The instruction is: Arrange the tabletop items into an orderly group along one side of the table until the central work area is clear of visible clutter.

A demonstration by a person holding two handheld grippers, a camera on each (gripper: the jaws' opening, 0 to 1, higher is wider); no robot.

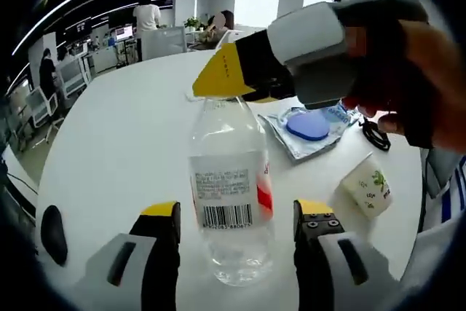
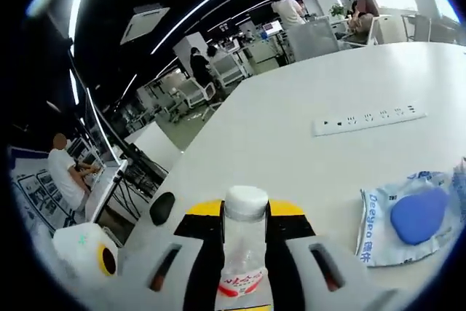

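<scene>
1. Five items show on the white surface (image 1: 124, 151); listed left to right as seen in the left gripper view.
2. Dark oval object (image 1: 53, 234): at the near left edge, well apart from the rest.
3. Clear water bottle (image 1: 230, 187): upright, white cap on, barcode label facing the camera. It stands between the left gripper (image 1: 237, 220) fingers, which are spread wide with a gap on each side and hold nothing. The right gripper (image 2: 244, 220) sits at the bottle's neck (image 2: 245, 242) with its fingers close against both sides; I judge them closed on it.
4. Power strip (image 2: 370, 119): white, lying flat, farther back on the surface.
5. Plastic pouch (image 1: 309, 127) with a blue disc inside: flat, right of the bottle.
6. Paper cup (image 1: 367, 186): on its side, near the right edge.
7. Progress, as judged: early. Items lie scattered, no orderly row along any side yet; bottle in hand, the rest untouched.
</scene>
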